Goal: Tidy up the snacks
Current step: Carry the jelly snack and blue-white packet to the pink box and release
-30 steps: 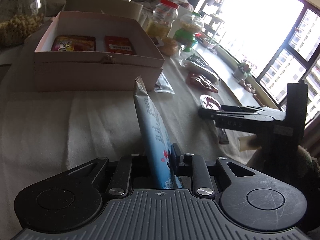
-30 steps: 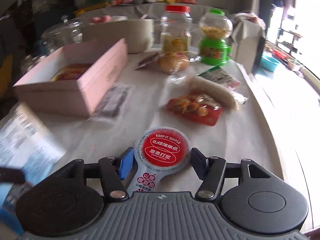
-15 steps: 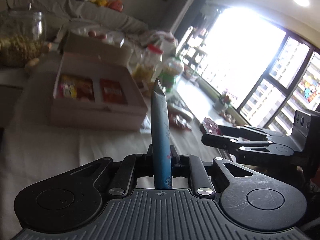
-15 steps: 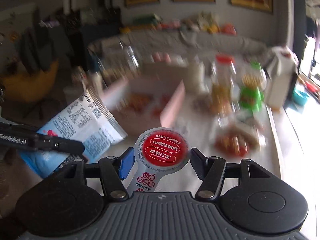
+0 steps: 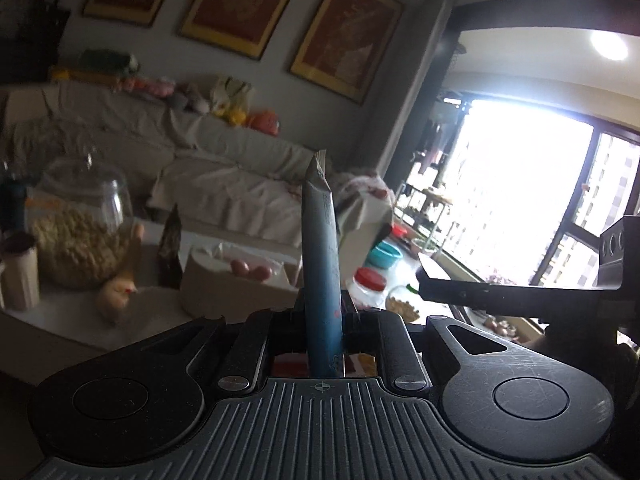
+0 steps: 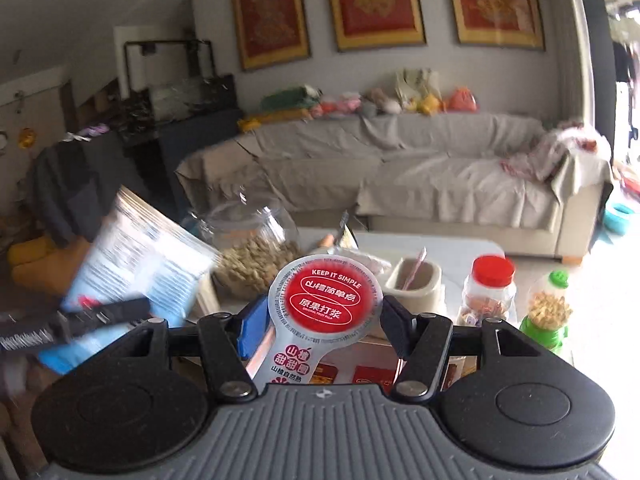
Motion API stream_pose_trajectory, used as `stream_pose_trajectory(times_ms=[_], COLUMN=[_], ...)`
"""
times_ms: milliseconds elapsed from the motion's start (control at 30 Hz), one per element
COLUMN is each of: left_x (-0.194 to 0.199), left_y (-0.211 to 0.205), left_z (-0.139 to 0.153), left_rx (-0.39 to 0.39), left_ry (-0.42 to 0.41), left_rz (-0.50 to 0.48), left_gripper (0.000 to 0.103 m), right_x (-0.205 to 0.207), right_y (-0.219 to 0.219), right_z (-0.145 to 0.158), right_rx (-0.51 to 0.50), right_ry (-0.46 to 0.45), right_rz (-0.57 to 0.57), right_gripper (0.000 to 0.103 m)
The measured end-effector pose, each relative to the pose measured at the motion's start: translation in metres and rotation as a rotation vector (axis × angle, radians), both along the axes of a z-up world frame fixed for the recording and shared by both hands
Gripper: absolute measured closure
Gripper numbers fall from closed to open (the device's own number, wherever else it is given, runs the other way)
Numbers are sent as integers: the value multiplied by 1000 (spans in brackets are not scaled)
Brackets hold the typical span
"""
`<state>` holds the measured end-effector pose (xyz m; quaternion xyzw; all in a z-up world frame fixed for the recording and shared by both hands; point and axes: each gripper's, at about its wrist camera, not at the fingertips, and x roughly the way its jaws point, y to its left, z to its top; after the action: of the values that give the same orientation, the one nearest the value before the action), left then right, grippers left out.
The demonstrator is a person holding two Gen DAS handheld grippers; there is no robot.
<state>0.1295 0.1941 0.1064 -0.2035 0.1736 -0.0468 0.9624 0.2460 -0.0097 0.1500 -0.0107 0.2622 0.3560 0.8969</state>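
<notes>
Left wrist view is showing the left gripper (image 5: pixel 325 320) clenching a blue snack pouch (image 5: pixel 322 264) upright; the right gripper (image 6: pixel 320 320) is grasping a red-lidded hawthorn snack (image 6: pixel 326 296) — both are hanging above the counter (image 6: pixel 448 246), unplaced, so sorting is looking unfinished.

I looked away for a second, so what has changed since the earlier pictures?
Both tongs rose off the table and tilted up toward the sofa. The left tongs stay shut on the blue packet; the right tongs still clamp the red round-topped snack. Nothing was released.
</notes>
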Motion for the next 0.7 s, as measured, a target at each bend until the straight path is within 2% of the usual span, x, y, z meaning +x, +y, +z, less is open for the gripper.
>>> stream_pose_trajectory(times_ms=[67, 200, 233, 300, 400, 567, 633, 700], left_x=[30, 83, 94, 105, 107, 87, 75, 60], left_y=[10, 18, 20, 24, 32, 36, 31, 21], left_z=[-37, -109, -121, -135, -136, -123, -112, -103], left_rx=[-72, -153, -171, -158, -94, -72, -46, -40], left_ry=[67, 214, 245, 265, 220, 166, 132, 96], left_rz=[-30, -72, -79, -80, -41, 20, 36, 8], left_gripper=[86, 86, 86, 85, 84, 84, 84, 84], right_x=[19, 43, 50, 64, 82, 93, 90, 84], right_y=[17, 46, 52, 61, 72, 73, 69, 59], right_z=[-18, -73, -88, -113, -141, -161, -156, -151], right_rx=[-35, -144, -171, -207, -230, -171, -142, -116], right_ry=[32, 58, 76, 119, 177, 311, 291, 236], right_rz=[8, 21, 20, 11, 8, 78, 89, 84], right_gripper=[42, 42, 42, 42, 42, 40, 37, 34])
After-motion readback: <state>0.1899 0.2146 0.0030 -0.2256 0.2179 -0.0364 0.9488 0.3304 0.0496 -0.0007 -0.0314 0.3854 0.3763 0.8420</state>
